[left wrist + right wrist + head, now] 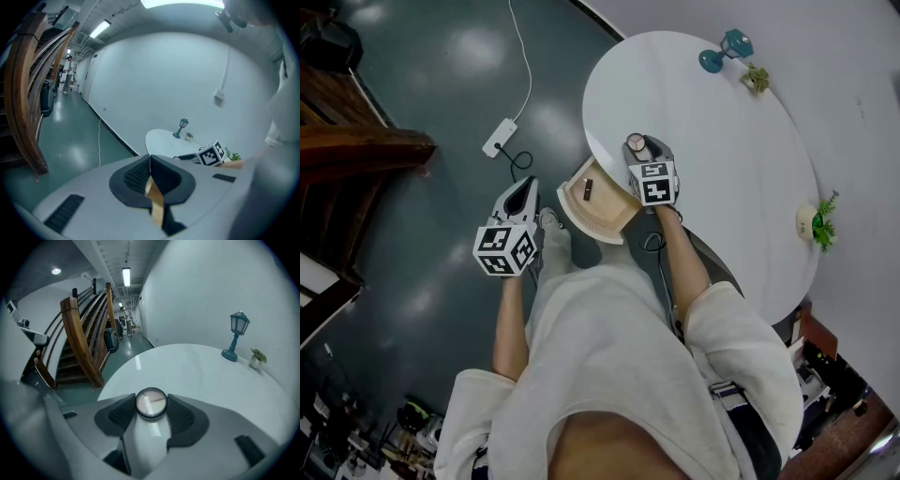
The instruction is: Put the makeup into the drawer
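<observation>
A round compact with a pale lid lies at the near edge of the round white table. My right gripper is shut on it; in the right gripper view the compact sits between both dark pads and touches them. Just below the table's edge a light wooden drawer stands pulled out, with a small dark item inside. My left gripper hangs left of the drawer over the floor, shut with nothing in it. A strip of light wood shows below its jaws.
A teal lamp and a tiny plant stand at the table's far side, and a potted plant at its right edge. A white power strip with its cable lies on the dark floor. A wooden staircase rises at left.
</observation>
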Demonstrator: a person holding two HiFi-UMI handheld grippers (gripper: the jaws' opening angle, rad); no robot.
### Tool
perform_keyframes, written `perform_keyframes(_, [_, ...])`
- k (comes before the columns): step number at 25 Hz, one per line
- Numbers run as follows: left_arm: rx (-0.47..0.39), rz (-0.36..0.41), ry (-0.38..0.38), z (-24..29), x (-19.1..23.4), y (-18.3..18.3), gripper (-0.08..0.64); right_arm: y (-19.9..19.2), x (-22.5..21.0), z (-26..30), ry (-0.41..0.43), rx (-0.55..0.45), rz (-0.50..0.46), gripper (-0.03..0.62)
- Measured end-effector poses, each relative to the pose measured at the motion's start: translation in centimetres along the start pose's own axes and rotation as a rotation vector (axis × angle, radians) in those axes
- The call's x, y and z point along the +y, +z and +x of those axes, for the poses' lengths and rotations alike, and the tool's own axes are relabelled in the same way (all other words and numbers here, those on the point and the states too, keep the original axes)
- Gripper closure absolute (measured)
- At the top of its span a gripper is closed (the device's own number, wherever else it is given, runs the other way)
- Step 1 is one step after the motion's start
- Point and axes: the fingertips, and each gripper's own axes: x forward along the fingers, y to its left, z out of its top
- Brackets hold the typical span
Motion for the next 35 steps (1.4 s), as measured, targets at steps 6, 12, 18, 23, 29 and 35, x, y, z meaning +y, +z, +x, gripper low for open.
perform_keyframes(6, [0.000, -0.010, 0.014, -1.0, 0.8, -0.6, 0.548, 1.1, 5.0, -2.1, 0.094, -0.076, -0.088, 0.382])
perform_keyframes(12, [0.003, -0.025, 0.035, -2.6, 1.5, -2.3, 0.548, -0.5, 12.2, -4.2, 0.227, -0.090, -0.144, 0.382])
perform_keyframes(18, [-0.001, -0.052, 0.053, -4.3, 2.2, -3.6, 0.549, -4.8, 17.5, -4.7, 0.340, -0.001, -0.211, 0.382])
perform_keyframes(23, [0.007, -0.082, 0.065, -5.4, 2.8, -5.4, 0.548, -9.4, 18.2, -2.8, 0.360, 0.121, -0.251, 0.382])
perform_keyframes(29, [0.020, -0.114, 0.082, -6.1, 3.8, -7.5, 0.548, -14.4, 16.8, 1.2, 0.345, 0.294, -0.279, 0.382])
perform_keyframes(35, [0.034, -0.148, 0.097, -6.1, 4.9, -8.9, 0.548, -19.0, 16.3, 4.4, 0.344, 0.467, -0.341, 0.382])
